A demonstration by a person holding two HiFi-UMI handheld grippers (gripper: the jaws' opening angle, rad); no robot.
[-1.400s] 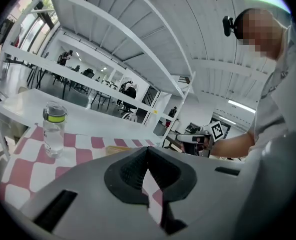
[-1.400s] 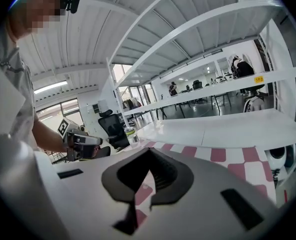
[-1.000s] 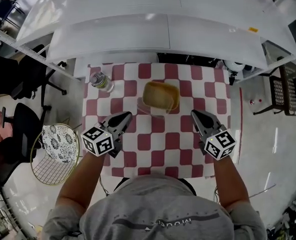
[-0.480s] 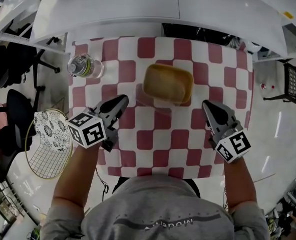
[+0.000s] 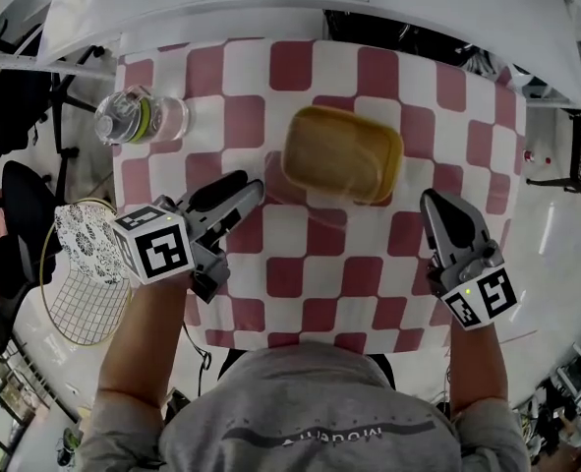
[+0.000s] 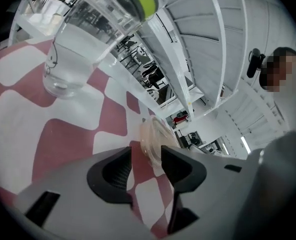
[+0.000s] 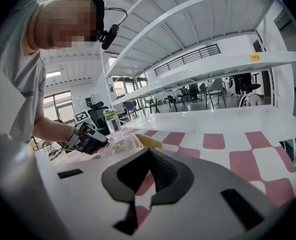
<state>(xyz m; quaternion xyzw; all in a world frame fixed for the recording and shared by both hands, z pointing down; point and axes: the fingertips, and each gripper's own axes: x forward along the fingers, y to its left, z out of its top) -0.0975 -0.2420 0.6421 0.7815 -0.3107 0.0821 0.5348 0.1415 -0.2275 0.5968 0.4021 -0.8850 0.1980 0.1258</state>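
Observation:
A yellow tub sits on the red-and-white checked table, with a clear plastic lid lying against its near-left side. My left gripper is low over the cloth, open by a narrow gap, its tips at the lid's left rim. In the left gripper view that clear lid shows just beyond the left gripper, and a water bottle stands close at the left. My right gripper is shut and empty, to the right of the tub. The right gripper view shows the right gripper shut.
The water bottle with a green band stands at the table's far left corner. White shelving runs along the far side. A wire stool with a patterned cushion and a black chair stand off the left edge.
My left gripper has dropped close to the cloth beside the bottle and opened from shut. It now points at the clear lid. The right gripper stays shut and is a little lower.

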